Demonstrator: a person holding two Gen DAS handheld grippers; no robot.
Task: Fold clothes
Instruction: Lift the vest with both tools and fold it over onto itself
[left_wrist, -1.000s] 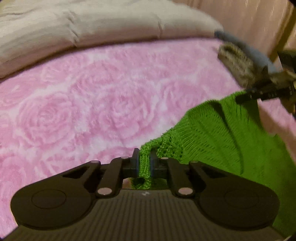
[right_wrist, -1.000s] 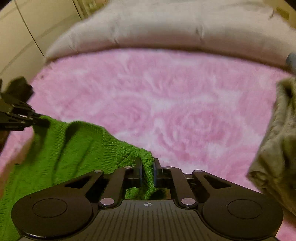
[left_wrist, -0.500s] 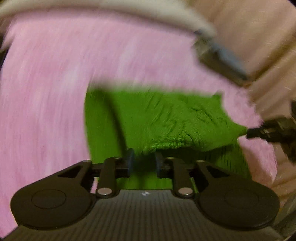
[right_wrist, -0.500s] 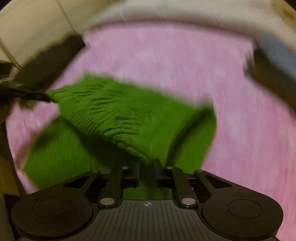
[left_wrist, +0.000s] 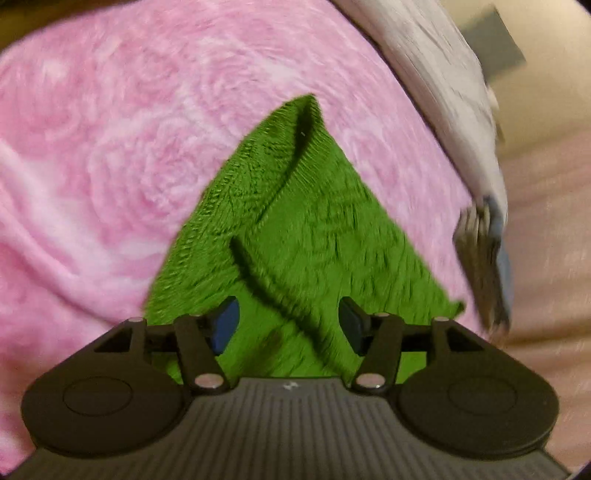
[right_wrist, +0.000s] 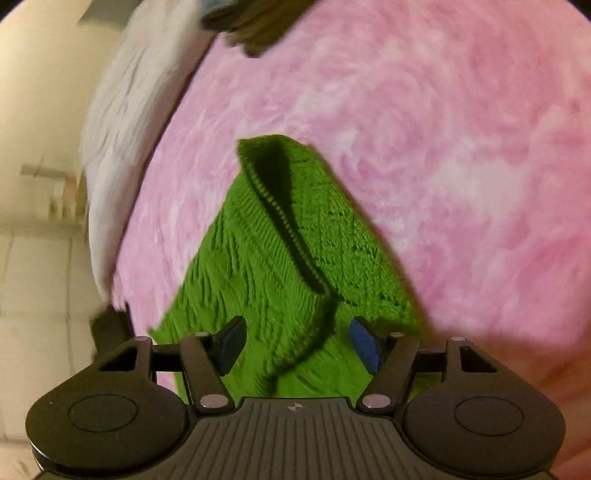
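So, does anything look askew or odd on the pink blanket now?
Slightly. The green knitted garment lies folded on the pink blanket, but its top layer sits crooked, with a raised ridge running across. Both grippers, left and right, are opening, pads off it.

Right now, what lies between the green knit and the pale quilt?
Only bare pink rose blanket lies between the green knit and the pale quilt; both wrist views show it.
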